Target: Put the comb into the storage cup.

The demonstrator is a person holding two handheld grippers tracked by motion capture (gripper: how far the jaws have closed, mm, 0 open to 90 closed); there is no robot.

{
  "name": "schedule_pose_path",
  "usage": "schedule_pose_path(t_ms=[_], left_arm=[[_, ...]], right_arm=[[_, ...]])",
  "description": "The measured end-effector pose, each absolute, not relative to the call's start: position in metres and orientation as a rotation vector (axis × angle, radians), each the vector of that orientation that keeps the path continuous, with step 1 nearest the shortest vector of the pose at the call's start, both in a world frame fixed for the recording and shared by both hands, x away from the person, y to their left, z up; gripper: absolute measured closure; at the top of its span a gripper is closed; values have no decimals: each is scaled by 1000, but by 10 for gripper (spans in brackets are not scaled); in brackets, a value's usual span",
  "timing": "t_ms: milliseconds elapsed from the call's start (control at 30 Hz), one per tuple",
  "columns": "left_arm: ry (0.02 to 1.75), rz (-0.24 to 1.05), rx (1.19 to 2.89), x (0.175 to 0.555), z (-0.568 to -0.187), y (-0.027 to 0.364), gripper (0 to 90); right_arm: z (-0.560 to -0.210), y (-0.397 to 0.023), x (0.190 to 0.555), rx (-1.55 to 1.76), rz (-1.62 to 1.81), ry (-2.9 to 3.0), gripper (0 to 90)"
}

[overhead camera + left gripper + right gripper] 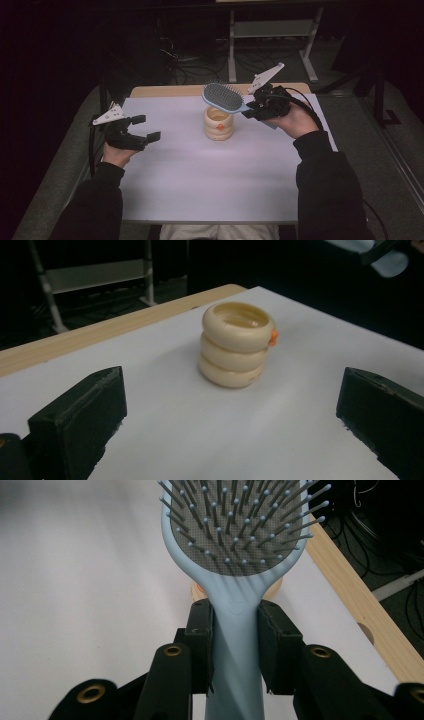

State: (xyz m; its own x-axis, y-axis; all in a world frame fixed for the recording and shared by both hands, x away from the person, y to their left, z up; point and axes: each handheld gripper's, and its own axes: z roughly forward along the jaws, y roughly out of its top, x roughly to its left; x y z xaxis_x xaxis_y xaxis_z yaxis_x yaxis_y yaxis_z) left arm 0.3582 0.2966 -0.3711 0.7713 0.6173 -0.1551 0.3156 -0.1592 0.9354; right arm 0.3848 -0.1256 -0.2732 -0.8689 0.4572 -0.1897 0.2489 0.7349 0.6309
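Right gripper [248, 108] is pinching the handle of the light blue hairbrush [223, 97], holding its bristled head just above the cream ringed holder [218, 123] standing mid-table. Left gripper [145, 127] is hovering well apart with jaws spread, gripping nothing, over the white table [200, 180].

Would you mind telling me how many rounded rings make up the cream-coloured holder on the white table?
3: the cream ringed holder stacks a top ring, a middle ring and a bottom ring resting on the white table.
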Motion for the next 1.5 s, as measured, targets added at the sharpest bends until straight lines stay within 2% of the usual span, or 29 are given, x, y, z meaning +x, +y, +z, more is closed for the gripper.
schedule_pose_path(t_ms=[833, 1000, 1500], left_arm=[[698, 265, 1739, 390, -337, 248, 0], [723, 238, 1688, 394, -331, 237, 0], [787, 183, 1672, 408, -324, 204, 0]], right_arm=[[-267, -103, 391, 510, 926, 2592, 680], [-269, -99, 393, 507, 929, 2589, 680], [-277, -91, 399, 515, 964, 2579, 680]])
